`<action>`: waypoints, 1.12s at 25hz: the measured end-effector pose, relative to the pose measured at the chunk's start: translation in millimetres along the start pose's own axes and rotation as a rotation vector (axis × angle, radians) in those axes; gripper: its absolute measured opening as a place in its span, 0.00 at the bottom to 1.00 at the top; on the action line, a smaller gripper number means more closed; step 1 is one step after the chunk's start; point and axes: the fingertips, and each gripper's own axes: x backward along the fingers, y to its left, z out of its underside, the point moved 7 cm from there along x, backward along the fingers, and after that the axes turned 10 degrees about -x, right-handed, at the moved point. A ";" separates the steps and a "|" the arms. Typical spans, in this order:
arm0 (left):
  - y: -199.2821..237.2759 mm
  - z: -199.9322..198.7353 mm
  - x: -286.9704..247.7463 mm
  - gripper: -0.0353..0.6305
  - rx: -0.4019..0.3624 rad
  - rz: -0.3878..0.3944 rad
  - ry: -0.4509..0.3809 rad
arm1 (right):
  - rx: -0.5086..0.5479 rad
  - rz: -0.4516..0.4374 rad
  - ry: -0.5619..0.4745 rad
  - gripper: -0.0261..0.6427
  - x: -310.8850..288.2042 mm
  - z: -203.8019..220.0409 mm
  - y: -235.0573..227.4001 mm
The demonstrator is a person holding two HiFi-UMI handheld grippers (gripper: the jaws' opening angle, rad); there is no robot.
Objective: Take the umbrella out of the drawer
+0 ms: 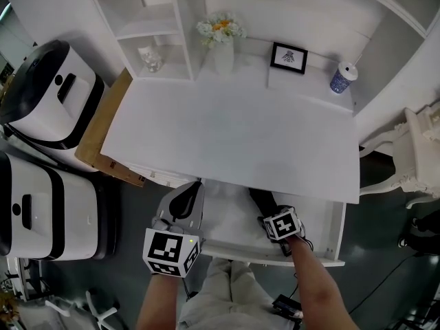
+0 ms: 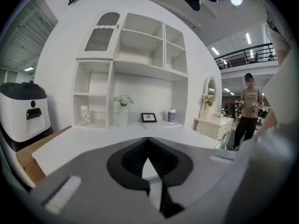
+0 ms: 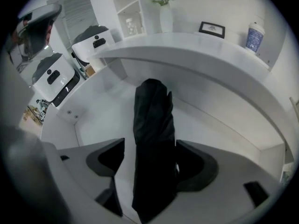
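Note:
A folded black umbrella lies lengthwise in the open white drawer under the front edge of the white desk. In the right gripper view the umbrella runs straight up between the jaws. My right gripper is down in the drawer, its jaws drawn in close on both sides of the umbrella. In the head view the right gripper sits over the umbrella's near end. My left gripper hovers at the drawer's left end. Its jaws are shut with nothing between them.
At the back of the desk stand a flower vase, a small picture frame and a blue patterned cup. Two white-and-black machines and a wooden board are on the left, a white chair on the right. A person stands far off.

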 end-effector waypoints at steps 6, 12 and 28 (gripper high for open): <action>3.6 7.6 4.2 0.06 0.008 -0.015 0.026 | 0.031 0.048 0.087 0.56 -18.5 1.7 -3.6; 8.2 13.7 7.3 0.06 0.011 -0.031 0.042 | 0.065 0.074 0.092 0.56 -23.8 2.1 -1.9; -0.5 14.9 11.3 0.06 0.010 -0.022 0.042 | 0.182 0.050 0.108 0.40 -18.4 3.3 17.3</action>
